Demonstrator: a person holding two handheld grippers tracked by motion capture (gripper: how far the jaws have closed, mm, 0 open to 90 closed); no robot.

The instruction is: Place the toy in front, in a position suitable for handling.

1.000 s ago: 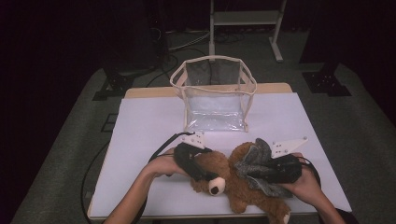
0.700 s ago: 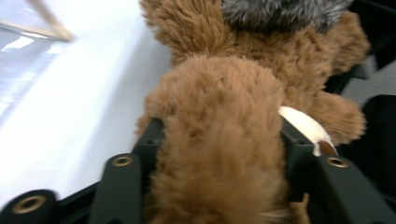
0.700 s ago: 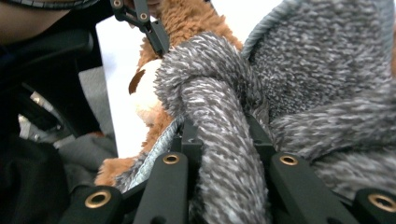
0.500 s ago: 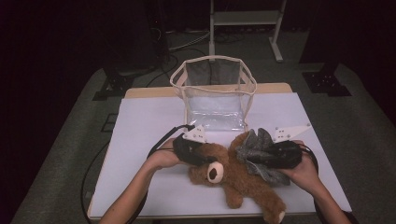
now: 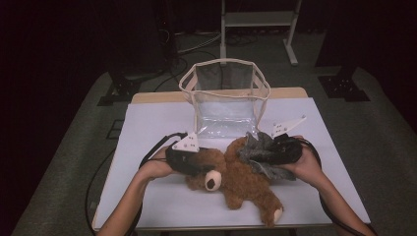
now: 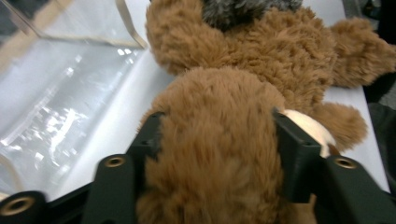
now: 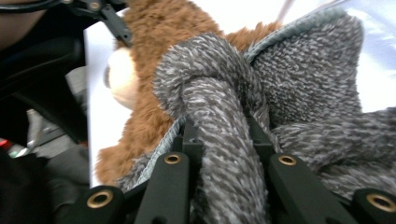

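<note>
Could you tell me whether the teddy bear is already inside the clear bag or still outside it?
Outside. The teddy bear lies on the table in front of the clear bag, which stands upright.

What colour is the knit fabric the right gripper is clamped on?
Mottled grey, dark and light flecks, on the knit fabric; the right gripper view shows it best.
</note>
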